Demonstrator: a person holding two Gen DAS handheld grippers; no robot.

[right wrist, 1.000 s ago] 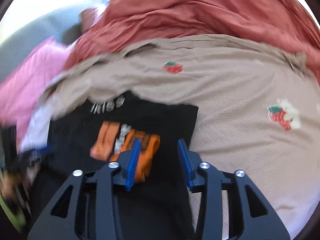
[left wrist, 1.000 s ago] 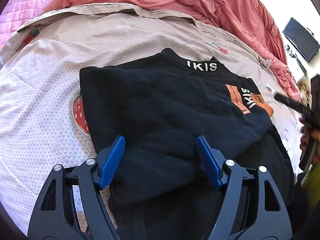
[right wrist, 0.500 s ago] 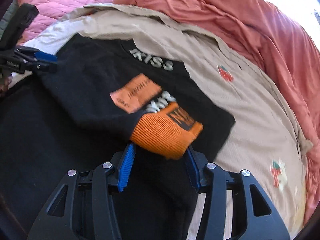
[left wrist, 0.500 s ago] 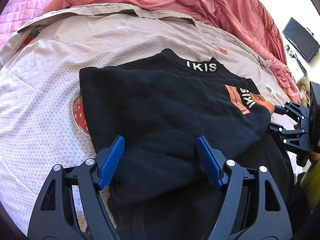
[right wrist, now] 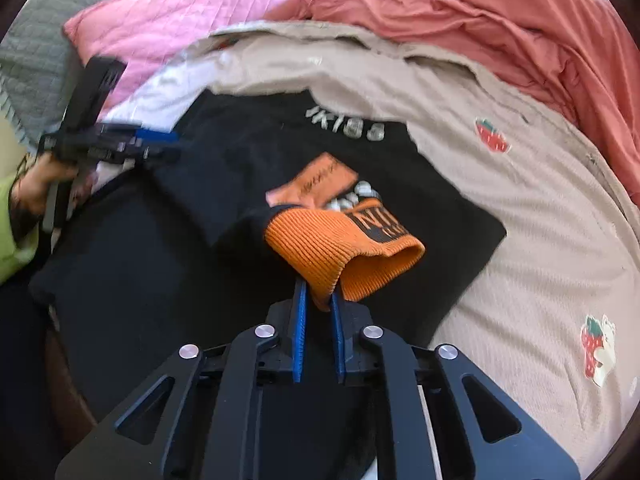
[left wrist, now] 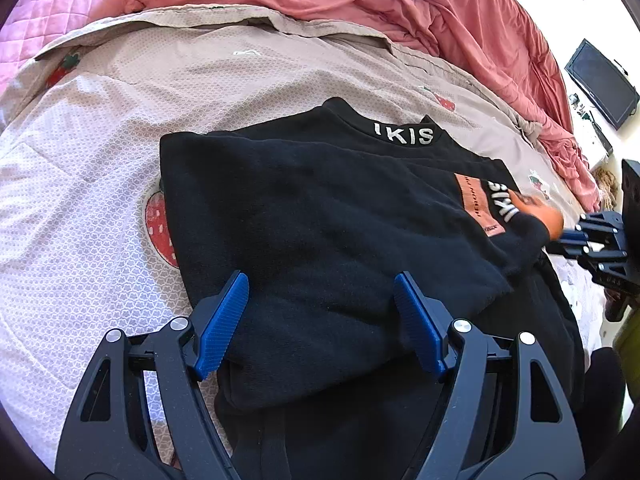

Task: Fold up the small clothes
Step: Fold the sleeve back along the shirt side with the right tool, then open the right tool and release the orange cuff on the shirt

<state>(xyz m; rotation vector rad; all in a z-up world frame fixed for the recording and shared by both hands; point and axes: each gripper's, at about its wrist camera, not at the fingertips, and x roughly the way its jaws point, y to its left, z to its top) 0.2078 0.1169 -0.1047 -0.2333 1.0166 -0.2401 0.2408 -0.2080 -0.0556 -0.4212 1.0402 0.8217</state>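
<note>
A black sweater (left wrist: 320, 220) with white collar lettering lies partly folded on the bed, a sleeve laid across its front. My left gripper (left wrist: 320, 316) is open and rests low over the folded near edge, black fabric spanning the space between its blue pads. The right wrist view shows it too, the left gripper (right wrist: 160, 144) at the sweater's (right wrist: 248, 152) far left side. My right gripper (right wrist: 318, 294) is shut on the sleeve's orange ribbed cuff (right wrist: 340, 248), pinching its near edge. From the left wrist view the right gripper (left wrist: 572, 236) meets that cuff (left wrist: 550, 218) at the right.
A beige sheet (left wrist: 100, 160) printed with strawberries covers the bed. A coral duvet (left wrist: 400, 8) is heaped along the far side, with a pink quilted pillow (left wrist: 48, 20) at the far left. A dark screen (left wrist: 602, 84) stands off the bed at right. A hand (right wrist: 36, 184) holds the left gripper.
My right gripper came in to the orange cuff, rolled, and its jaws closed onto it. The left gripper and the sweater's body stayed where they were.
</note>
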